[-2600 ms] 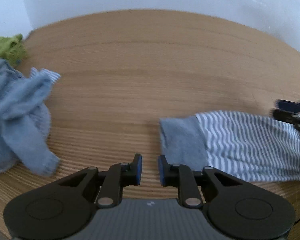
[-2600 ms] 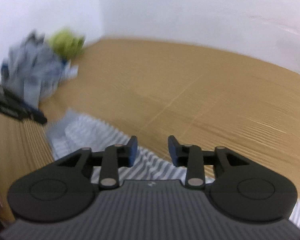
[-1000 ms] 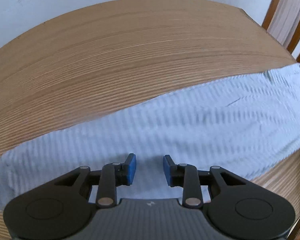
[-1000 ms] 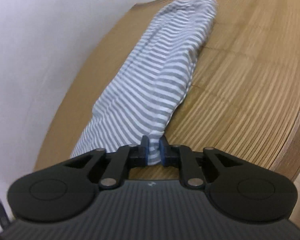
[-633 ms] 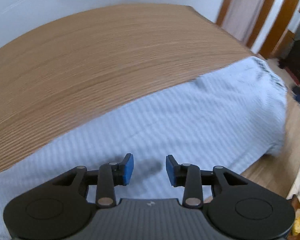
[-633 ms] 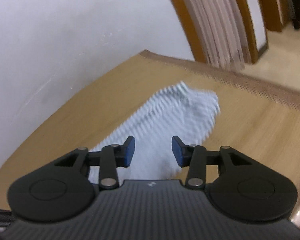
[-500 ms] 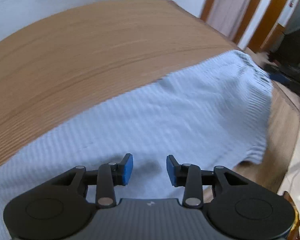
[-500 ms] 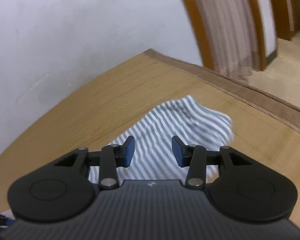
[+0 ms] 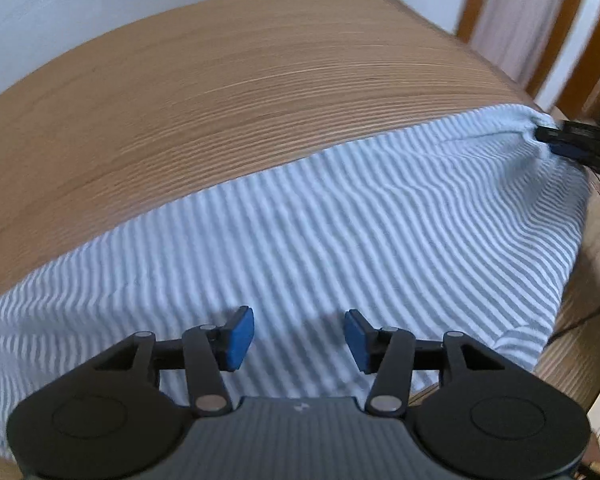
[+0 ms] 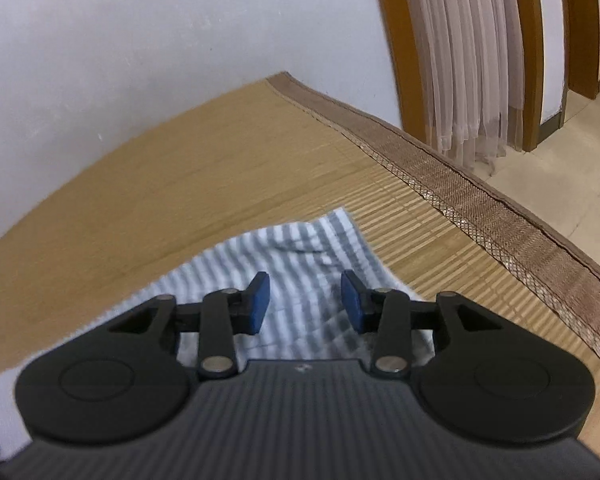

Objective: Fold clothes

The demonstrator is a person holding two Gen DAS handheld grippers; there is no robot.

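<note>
Woven straw-coloured bamboo mat (image 9: 228,92) fills both frames; the grey-and-white striped cotton garment (image 9: 340,232) lies flat across lower centre. The left gripper (image 9: 299,330), just widened, and right gripper (image 10: 304,300) hover released; each should pinch one edge cleanly.

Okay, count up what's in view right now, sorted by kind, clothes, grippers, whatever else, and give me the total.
Striped garments: 1, the striped garment spread on the woven mat.
Grippers: 2, left gripper and right gripper, both open over the cloth.
Mats: 1.
Curtains: 1, the curtain.
Total: 5.
</note>
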